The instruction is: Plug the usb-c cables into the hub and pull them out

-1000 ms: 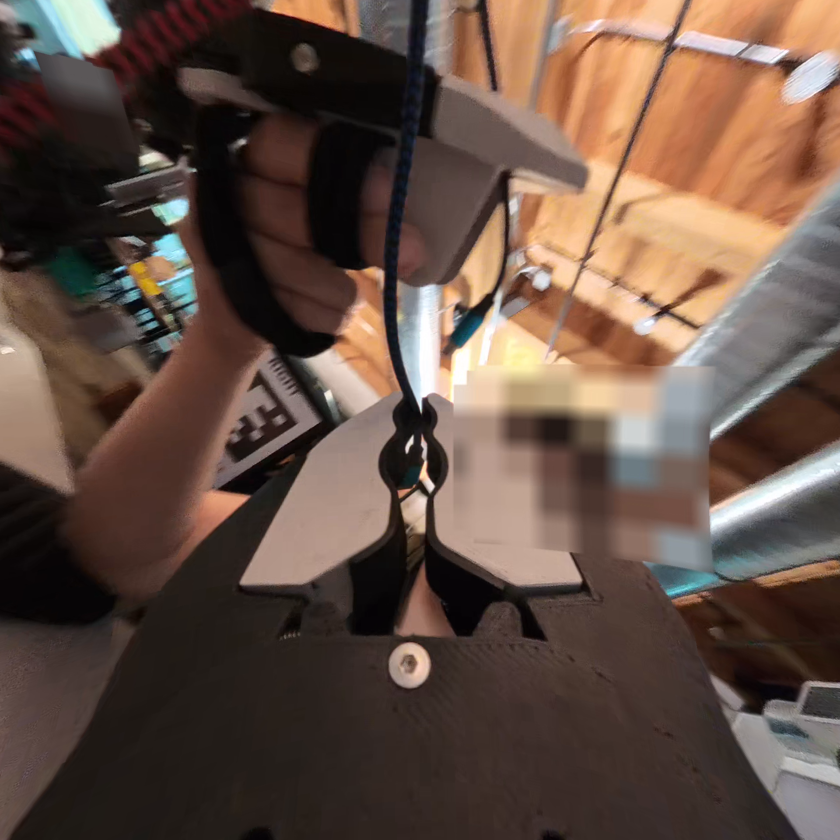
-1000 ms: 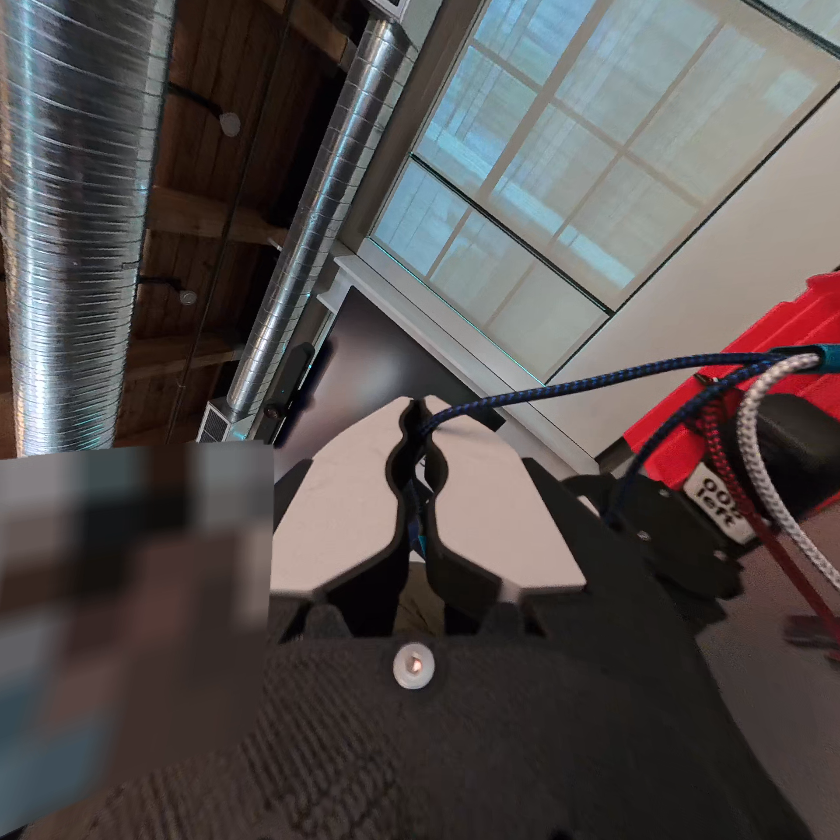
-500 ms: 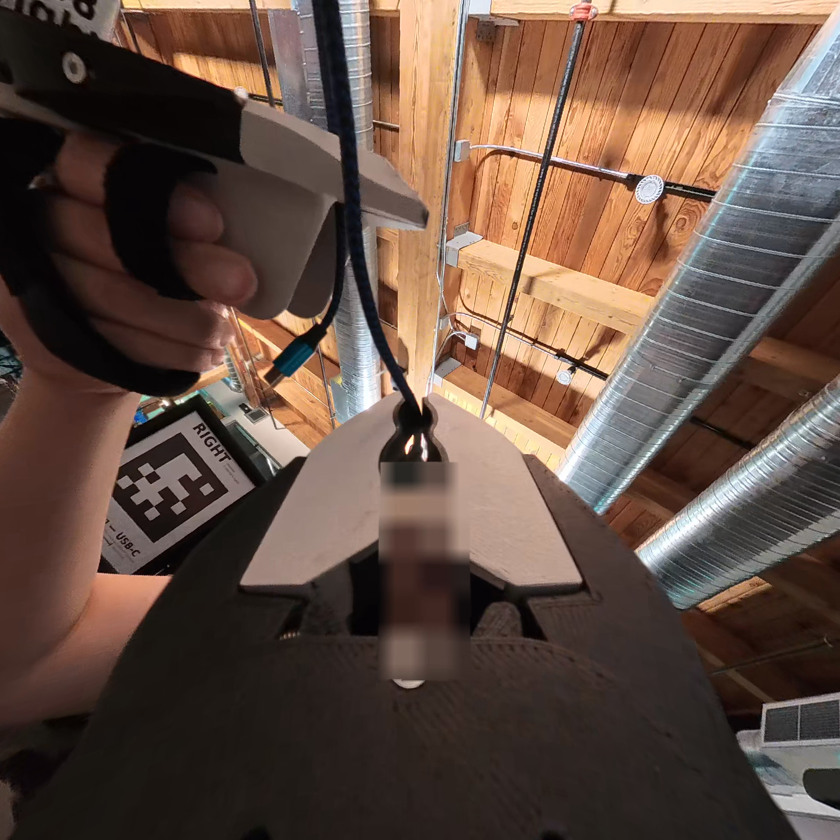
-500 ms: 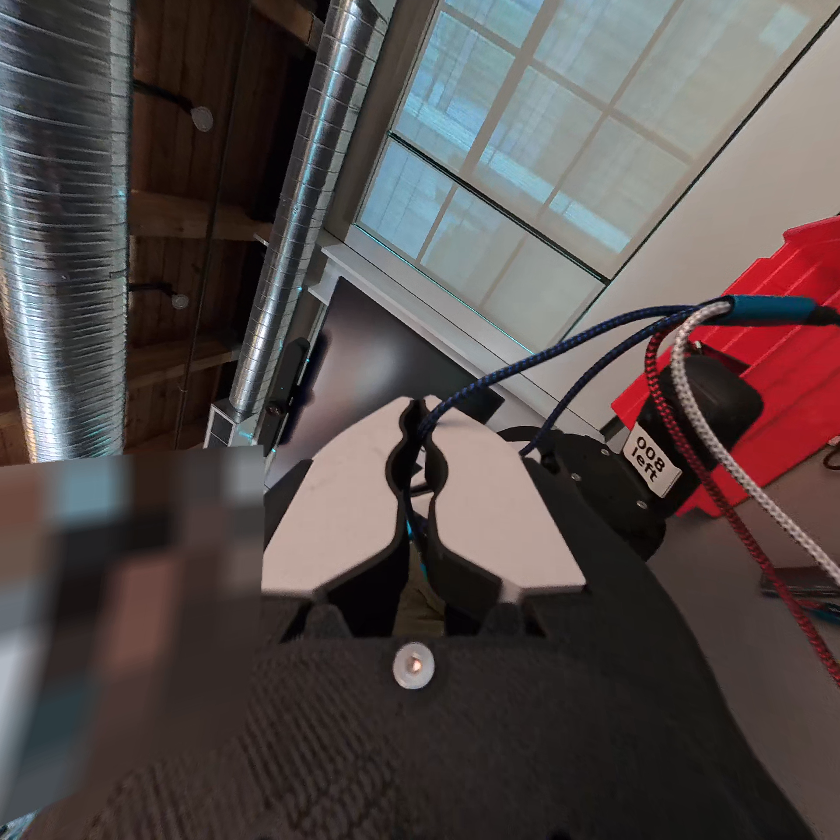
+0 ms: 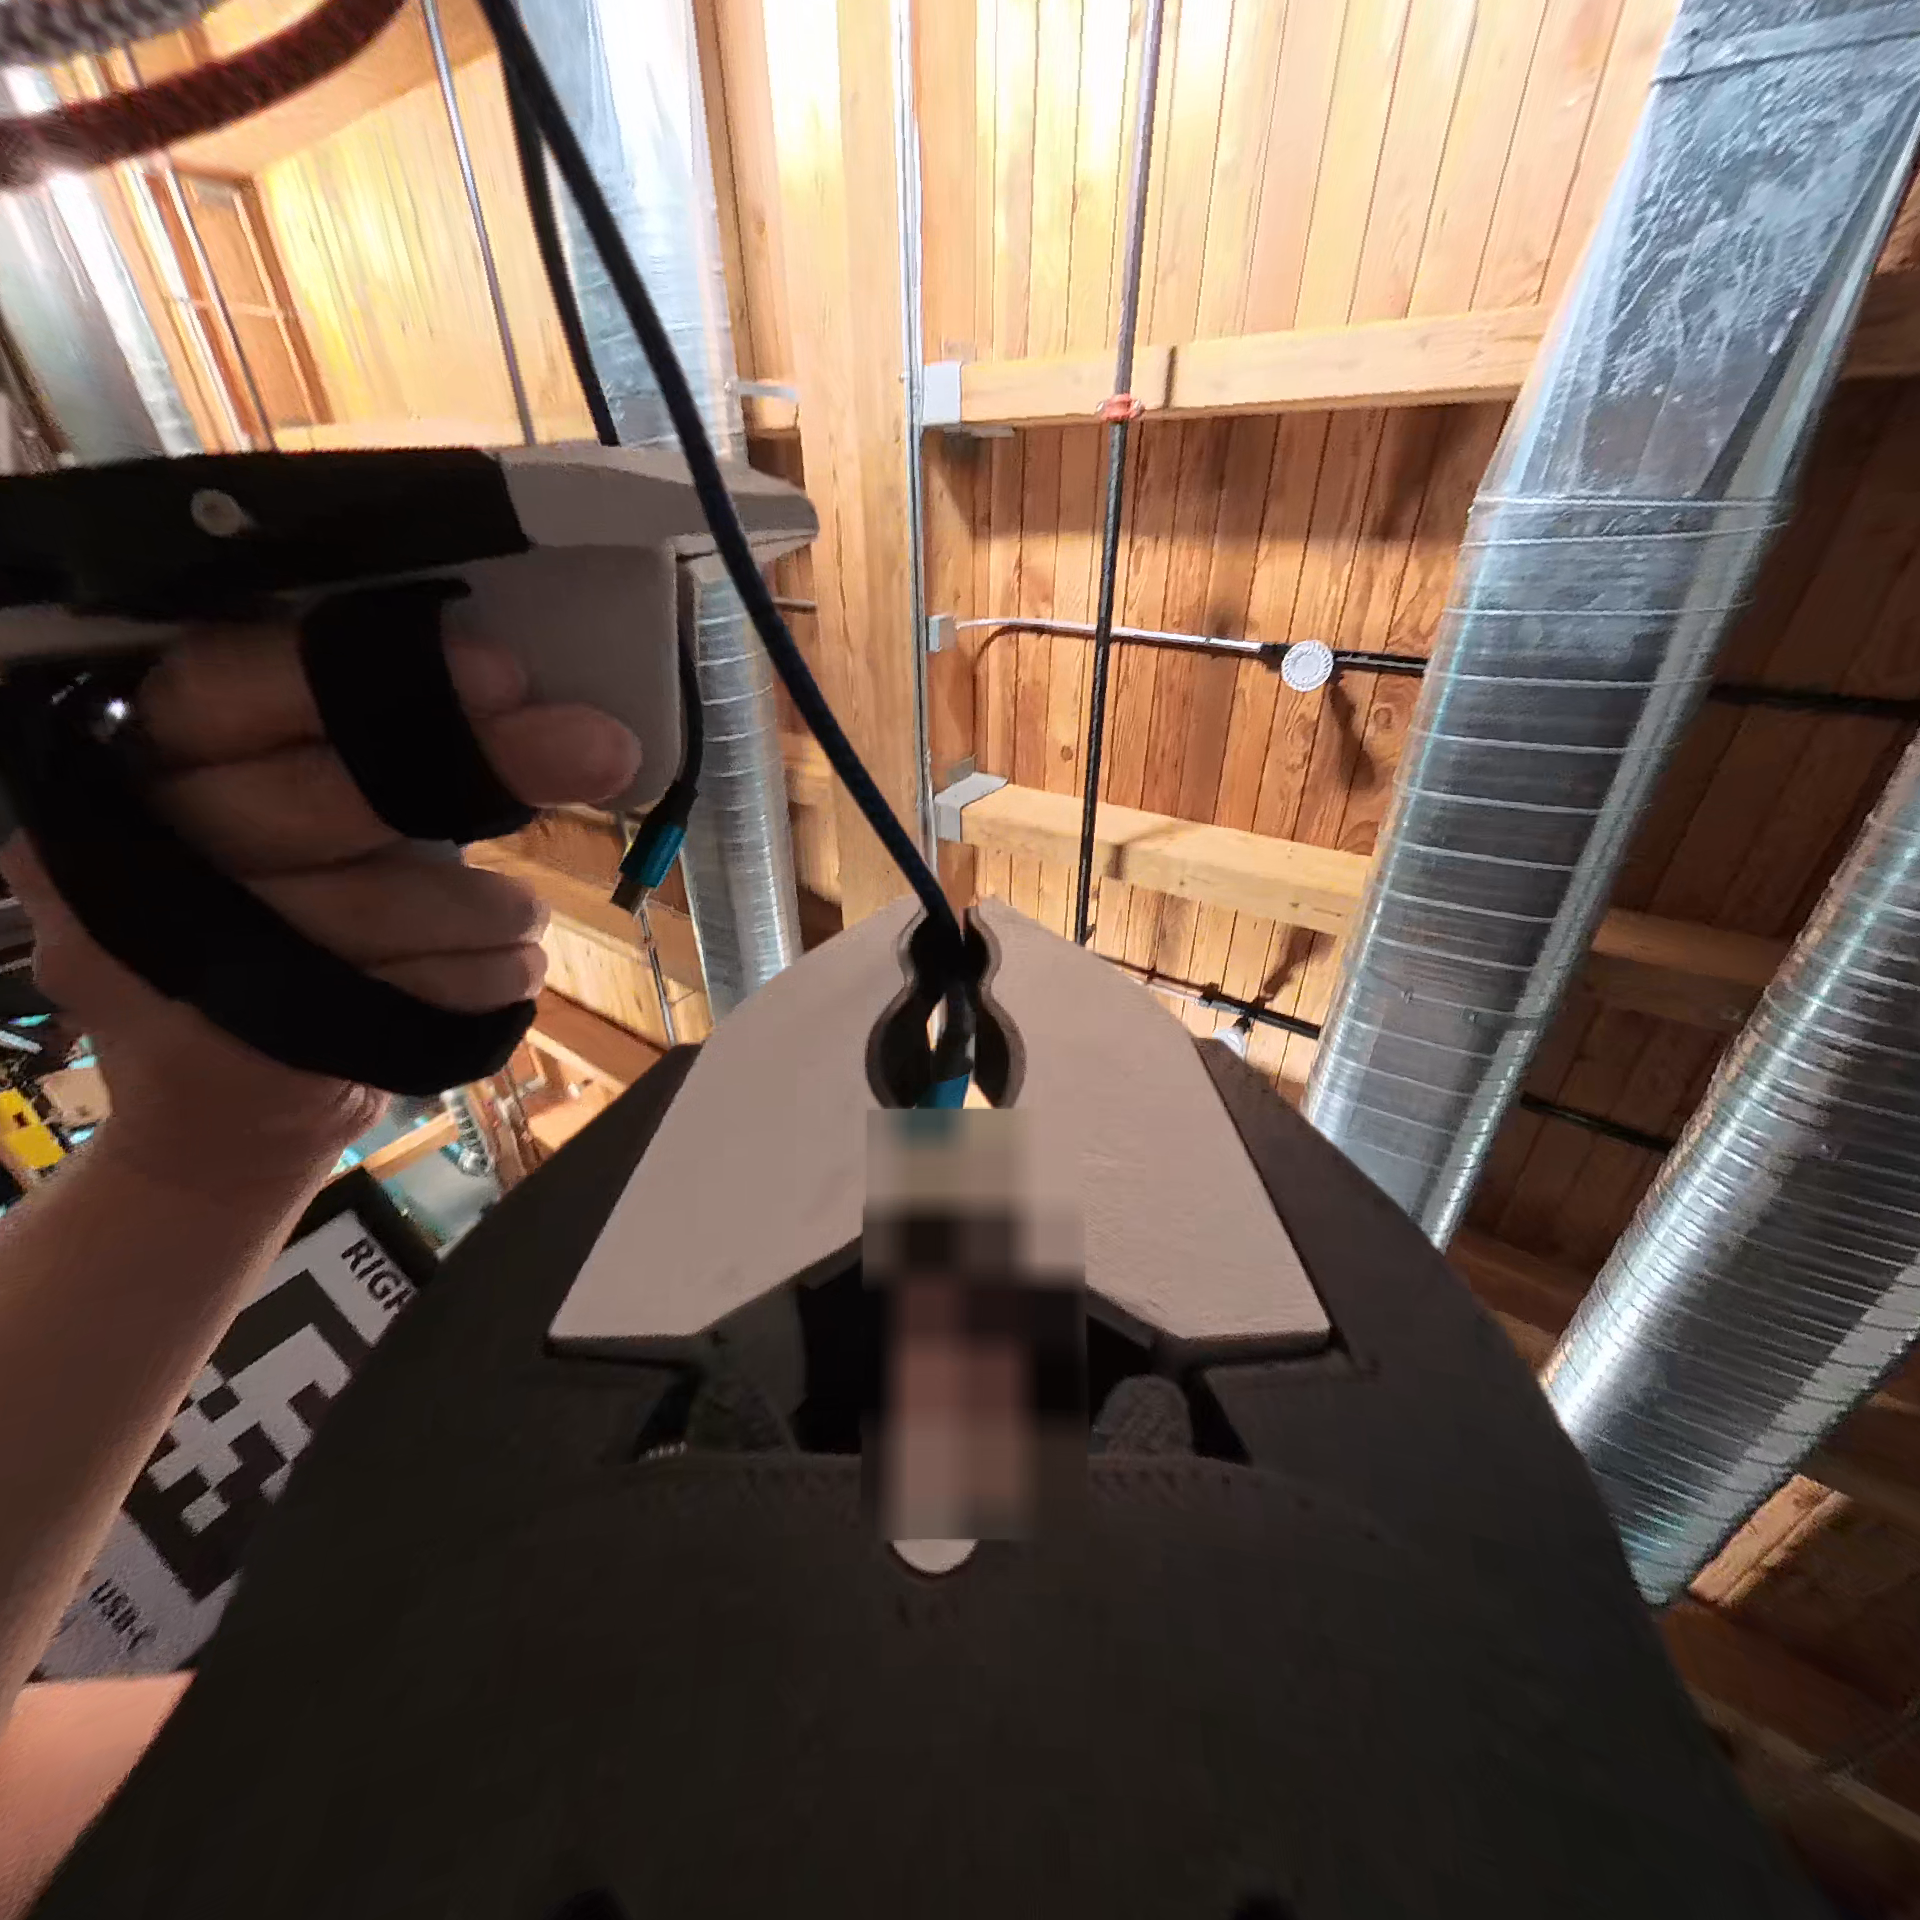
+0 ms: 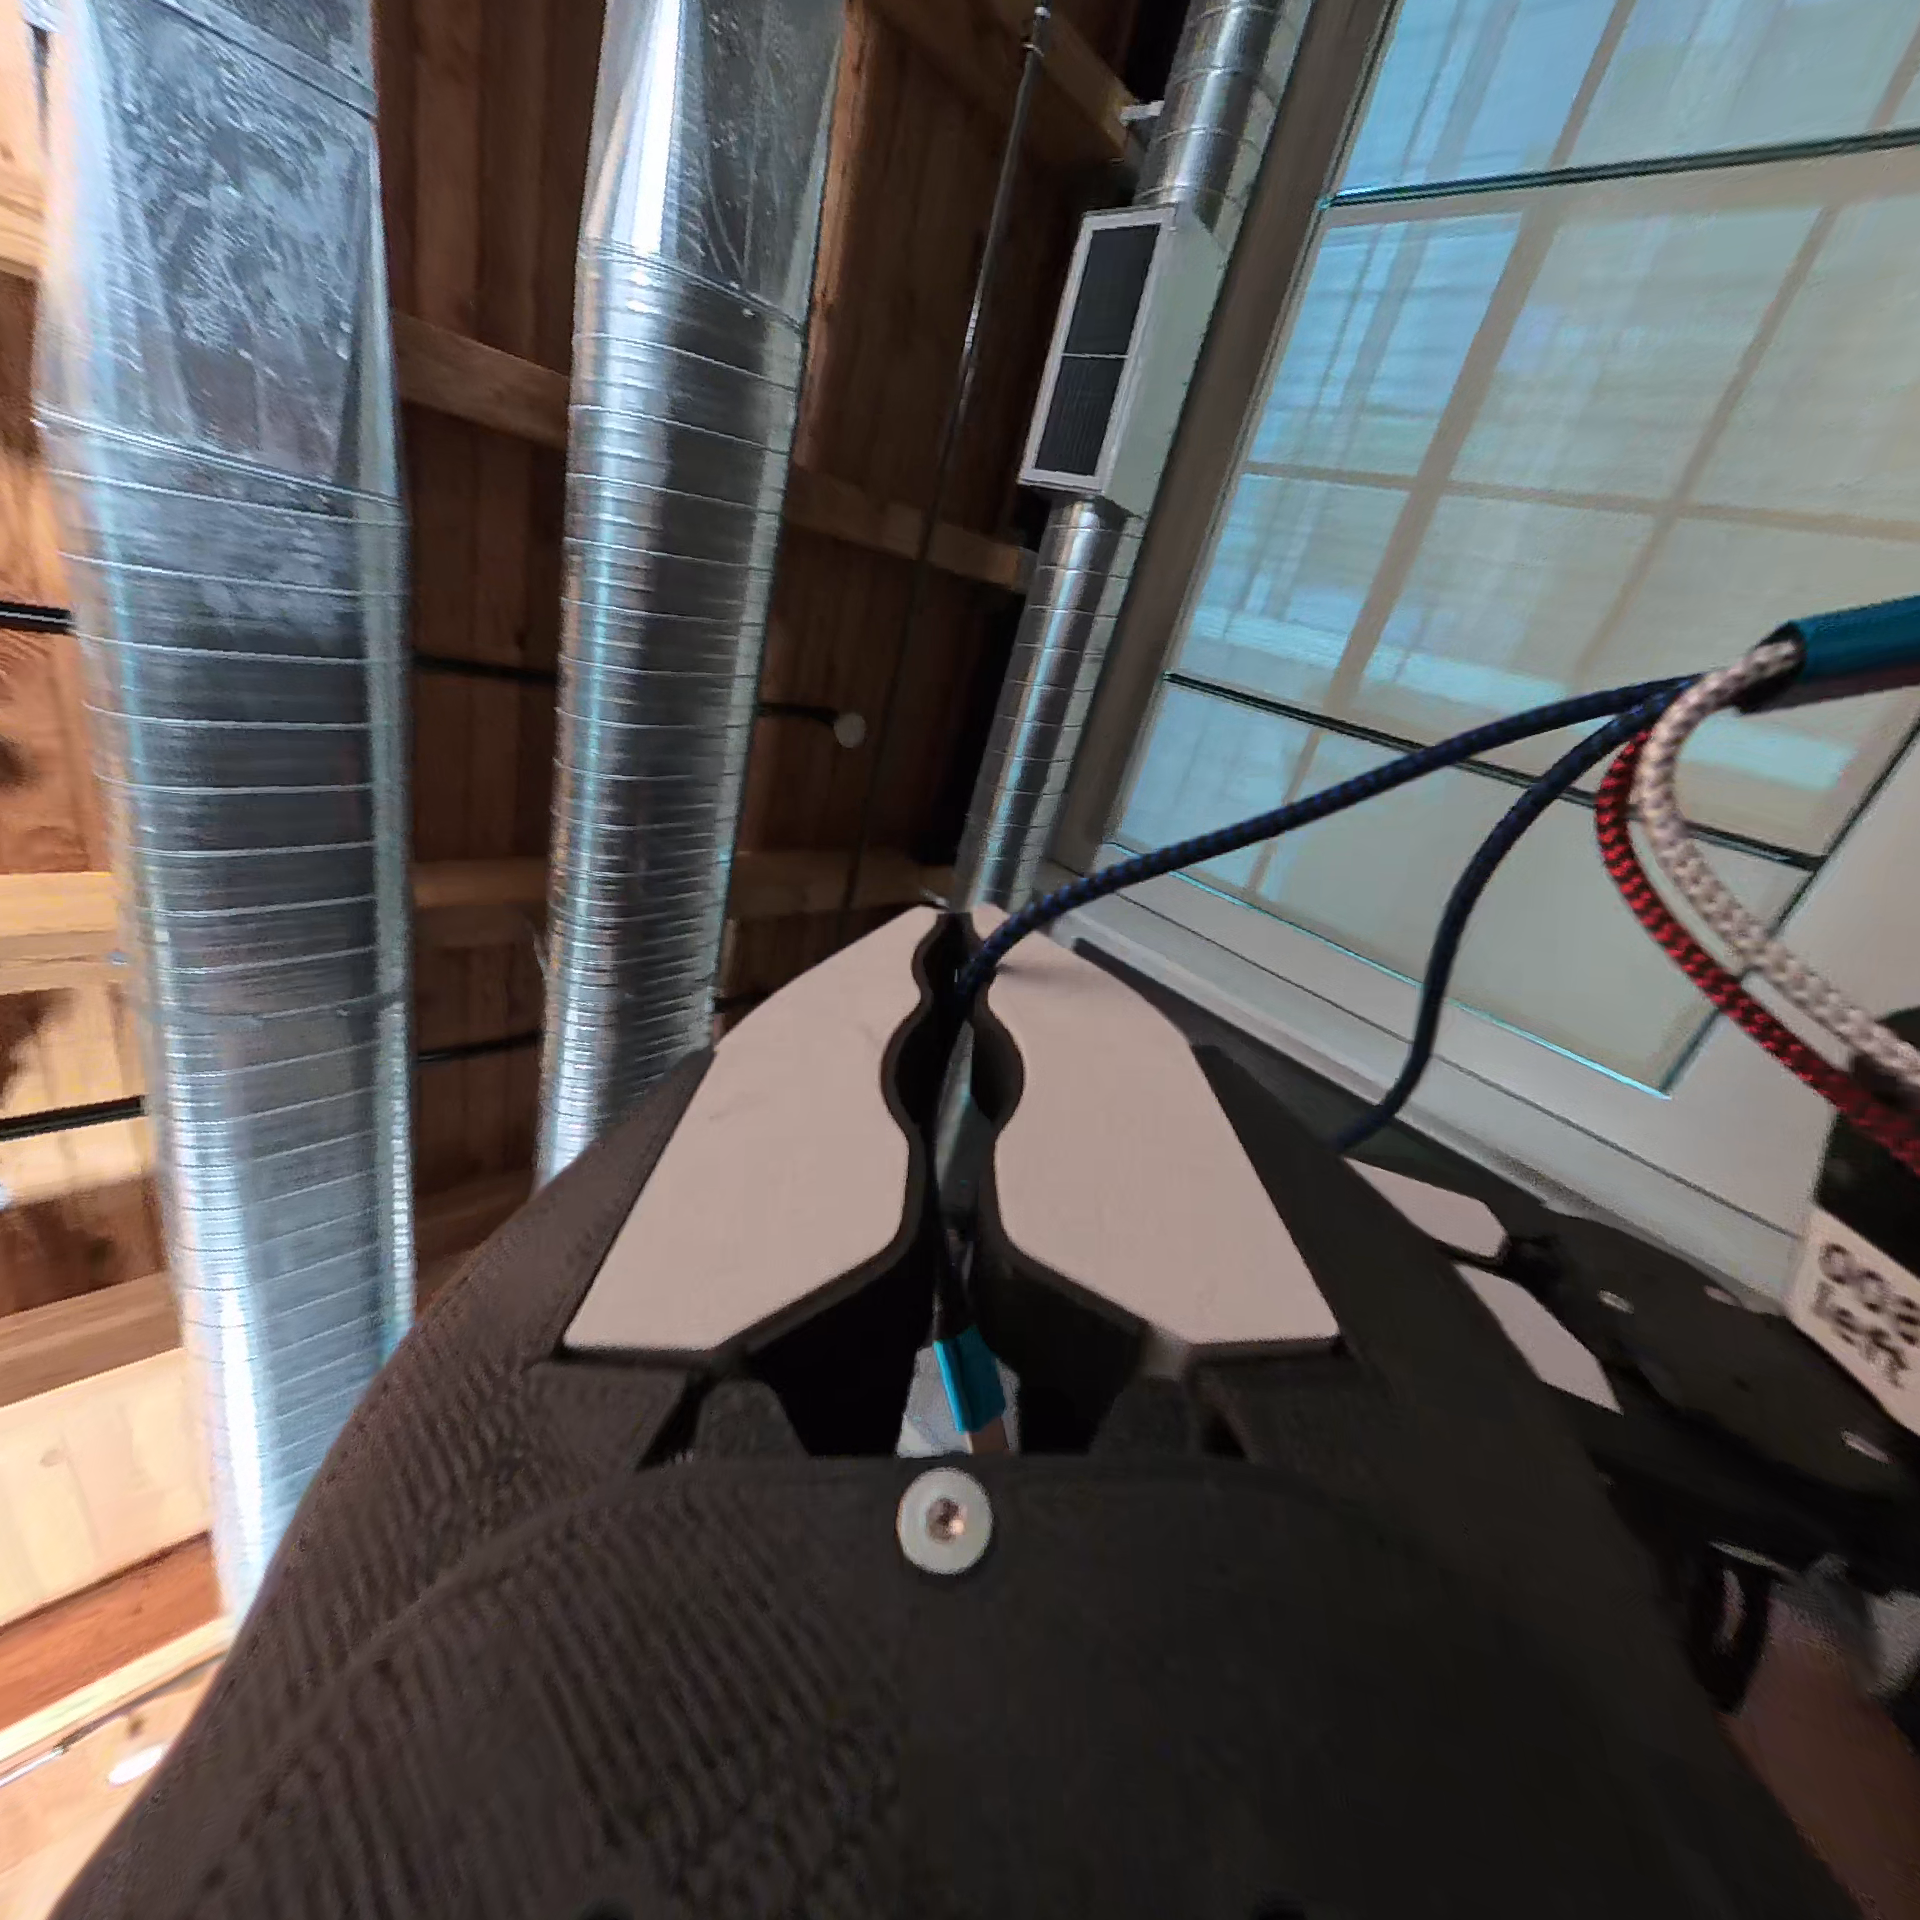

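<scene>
The left hand-held gripper (image 5: pixel 945 925) is pinched tight on a dark blue braided cable (image 5: pixel 727 520), its teal plug (image 5: pixel 940 1086) sitting just behind the fingertips. The right hand-held gripper (image 6: pixel 951 925) likewise clamps another blue braided cable (image 6: pixel 1247 821), whose teal plug (image 6: pixel 971 1377) lies back between the fingers; both point up at ceiling ducts (image 6: pixel 239 623).

We see two dark blue braided usb-c cables, each with a teal plug. One cable (image 5: pixel 727 540) is pinched between the closed left fingers; the other cable (image 6: pixel 1195 847) is pinched between the closed right fingers, its plug (image 6: pixel 968 1377) hanging behind them.
</scene>
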The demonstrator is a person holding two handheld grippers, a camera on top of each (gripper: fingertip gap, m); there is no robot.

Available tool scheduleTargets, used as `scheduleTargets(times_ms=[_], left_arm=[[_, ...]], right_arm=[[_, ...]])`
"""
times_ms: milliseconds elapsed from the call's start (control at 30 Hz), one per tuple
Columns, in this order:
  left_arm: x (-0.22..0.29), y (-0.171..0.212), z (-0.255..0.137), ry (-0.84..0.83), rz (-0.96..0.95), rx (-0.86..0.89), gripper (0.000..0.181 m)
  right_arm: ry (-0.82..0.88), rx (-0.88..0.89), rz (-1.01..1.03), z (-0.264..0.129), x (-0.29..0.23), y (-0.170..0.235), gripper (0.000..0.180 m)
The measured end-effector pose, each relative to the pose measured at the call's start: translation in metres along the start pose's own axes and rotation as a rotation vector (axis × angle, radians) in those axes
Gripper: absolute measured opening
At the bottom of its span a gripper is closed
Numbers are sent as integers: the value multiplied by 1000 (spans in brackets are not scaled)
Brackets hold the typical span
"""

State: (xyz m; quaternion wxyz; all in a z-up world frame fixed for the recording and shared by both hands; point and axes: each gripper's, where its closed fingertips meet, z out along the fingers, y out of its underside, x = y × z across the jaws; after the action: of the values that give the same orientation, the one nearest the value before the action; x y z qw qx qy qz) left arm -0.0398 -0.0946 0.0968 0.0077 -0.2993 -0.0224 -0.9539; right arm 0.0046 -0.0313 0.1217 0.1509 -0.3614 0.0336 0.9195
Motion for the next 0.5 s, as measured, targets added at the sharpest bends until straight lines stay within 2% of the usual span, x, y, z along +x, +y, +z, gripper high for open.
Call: scheduleTargets(times_ms=[200,367,500], left_arm=[[6,11,7,24,-12,-7,1],[2,15,9,15,-28,-51,2],[-4,22,9,-78,24,-219,1]], right_arm=[[-96,45,82,10,-11,12,0],[-18,-76,-33,16,-8,26,0],[119,-266,-220,8,5,31,0]])
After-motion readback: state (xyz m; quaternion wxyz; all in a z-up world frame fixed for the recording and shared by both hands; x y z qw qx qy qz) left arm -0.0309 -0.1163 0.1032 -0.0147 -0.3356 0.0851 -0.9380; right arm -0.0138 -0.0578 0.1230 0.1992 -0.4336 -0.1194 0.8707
